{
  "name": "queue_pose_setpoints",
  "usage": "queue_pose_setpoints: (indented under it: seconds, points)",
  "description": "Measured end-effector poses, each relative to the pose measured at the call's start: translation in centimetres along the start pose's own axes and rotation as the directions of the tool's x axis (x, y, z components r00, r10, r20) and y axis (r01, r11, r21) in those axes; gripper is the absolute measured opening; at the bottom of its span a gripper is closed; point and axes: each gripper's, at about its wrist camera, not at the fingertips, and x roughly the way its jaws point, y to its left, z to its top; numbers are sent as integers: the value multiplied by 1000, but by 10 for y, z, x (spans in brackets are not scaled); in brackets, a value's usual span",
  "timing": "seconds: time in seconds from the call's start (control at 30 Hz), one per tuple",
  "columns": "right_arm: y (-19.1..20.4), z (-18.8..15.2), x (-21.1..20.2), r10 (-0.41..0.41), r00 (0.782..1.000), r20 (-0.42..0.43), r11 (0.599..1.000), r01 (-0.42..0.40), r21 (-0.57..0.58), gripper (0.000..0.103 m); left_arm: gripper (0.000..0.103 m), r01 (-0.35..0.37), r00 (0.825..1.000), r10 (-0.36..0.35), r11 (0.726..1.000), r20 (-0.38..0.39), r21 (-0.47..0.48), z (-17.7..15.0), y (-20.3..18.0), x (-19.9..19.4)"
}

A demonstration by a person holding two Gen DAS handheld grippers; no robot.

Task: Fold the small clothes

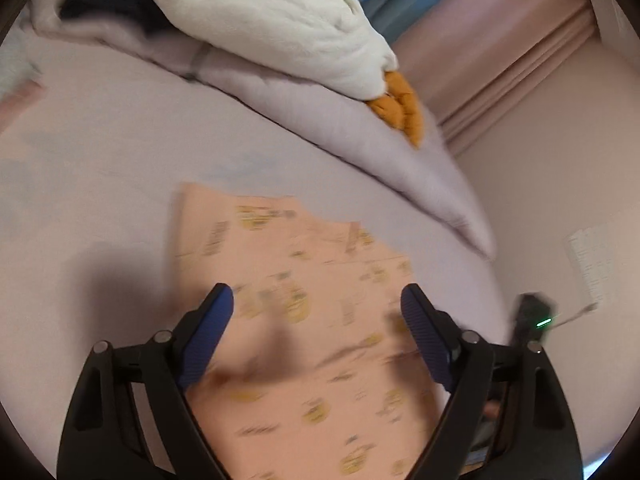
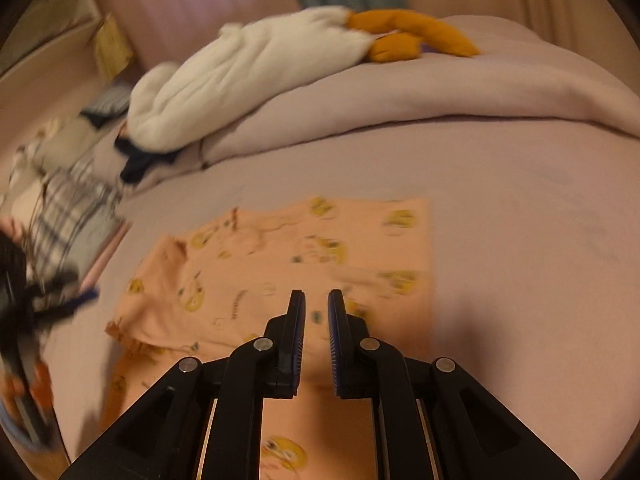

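Note:
A small peach garment [image 1: 304, 312] with yellow cartoon prints lies flat on the lilac bed sheet [image 1: 100, 184]. My left gripper [image 1: 316, 300] is open wide just above the garment and holds nothing. In the right wrist view the same garment [image 2: 288, 264] lies spread out with a frilled sleeve at the left. My right gripper [image 2: 316, 298] hovers over its near edge with the jaws almost closed, a narrow gap between them and nothing in it. The left gripper shows as a blur at the left edge of the right wrist view [image 2: 44, 304].
A rolled lilac duvet [image 2: 440, 96] runs along the far side of the bed with a white plush goose [image 2: 248, 68] with orange feet on it. Dark clothes [image 2: 140, 160] and a plaid stack [image 2: 68, 216] lie at the left. Pink curtains [image 1: 520, 52] hang behind.

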Motion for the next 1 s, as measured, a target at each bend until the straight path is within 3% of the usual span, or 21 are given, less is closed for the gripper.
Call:
queue_pose_setpoints:
  seconds: [0.07,0.1,0.2,0.23,0.3,0.33,0.5,0.57,0.63,0.67,0.8,0.87,0.93,0.97,1.0]
  points:
    - [0,2,18,-17,999,-40,1000,16,-7,9,73,32,998,-36,997,-57,-70,6,10,21]
    - [-3,2,24,-34,998,-57,999,33,-7,9,70,11,997,-18,996,-81,-83,5,14,29]
    - [-14,-6,35,-154,984,-95,988,151,-32,9,66,-143,981,137,989,-135,-37,-14,27,38]
    - [-17,-10,33,-178,979,-95,984,175,-37,9,58,-185,972,179,982,-150,-27,-24,35,39]
    - [-31,-15,30,-134,987,-88,991,134,-2,4,44,-179,971,174,984,-162,-15,-41,46,39]
    - [-35,-16,29,-132,988,-85,991,133,13,0,42,-174,975,173,985,-137,4,-45,47,33]
    - [-49,-12,28,-101,992,-75,985,111,135,0,42,-138,980,132,990,-150,-35,-47,53,24]
    - [-47,-8,22,-102,992,-71,982,112,153,0,49,-147,979,143,989,-144,-21,-39,45,22]
    - [-29,-7,11,-109,994,-28,990,111,88,0,70,-143,982,147,989,-114,45,-32,28,24]
    - [-19,-6,11,-85,996,-15,995,86,60,0,71,-144,983,151,987,-102,78,-27,19,28]
    - [-7,-5,17,-62,997,-36,998,63,13,0,70,-206,976,211,975,-51,79,5,20,49]
    - [-12,-7,25,-117,992,-50,993,117,-12,0,70,-273,962,274,961,-8,32,19,38,52]
    - [-26,-9,34,-150,986,-79,988,152,13,0,70,-346,938,346,938,-17,-34,25,67,56]
    - [-35,-10,37,-119,989,-84,991,123,44,0,66,-374,927,373,926,-33,-54,25,79,58]
    - [-43,-12,35,-83,994,-70,993,88,77,0,59,-357,934,357,932,-23,-66,23,89,55]
